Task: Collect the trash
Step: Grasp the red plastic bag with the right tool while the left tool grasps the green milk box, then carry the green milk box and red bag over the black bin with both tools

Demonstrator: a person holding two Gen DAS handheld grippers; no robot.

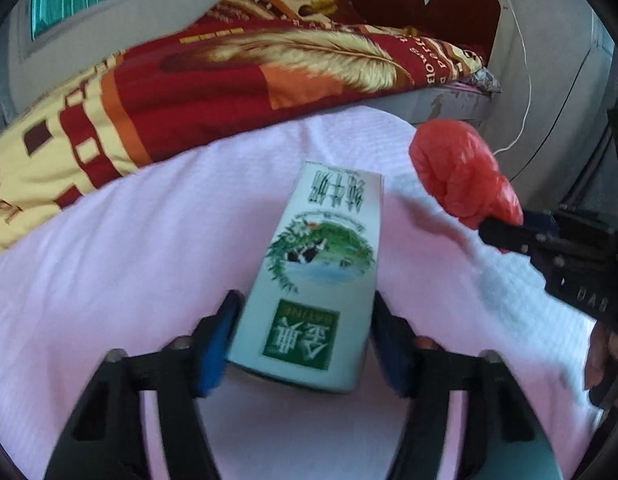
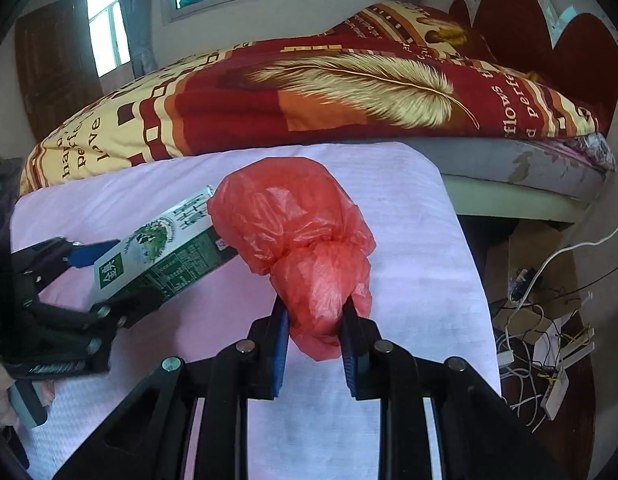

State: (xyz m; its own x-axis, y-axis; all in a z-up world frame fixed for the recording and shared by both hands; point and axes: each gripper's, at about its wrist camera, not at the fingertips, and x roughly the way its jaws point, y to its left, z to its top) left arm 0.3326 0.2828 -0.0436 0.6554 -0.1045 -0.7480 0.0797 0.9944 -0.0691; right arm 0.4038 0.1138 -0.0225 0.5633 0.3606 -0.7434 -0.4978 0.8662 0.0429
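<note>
Evidently both pieces are gathered for disposal: the left gripper (image 1: 305,344) pinches the milk carton (image 1: 309,276) across its sides. The right gripper (image 2: 315,328) nips the crumpled red bag (image 2: 297,232) above the pink cloth (image 2: 421,272).

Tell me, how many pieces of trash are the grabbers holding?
2. The milk carton sits between the left gripper's fingers, above the pink cloth. The crumpled red plastic bag is pinched by the right gripper. More trash may lie out of view.
</note>
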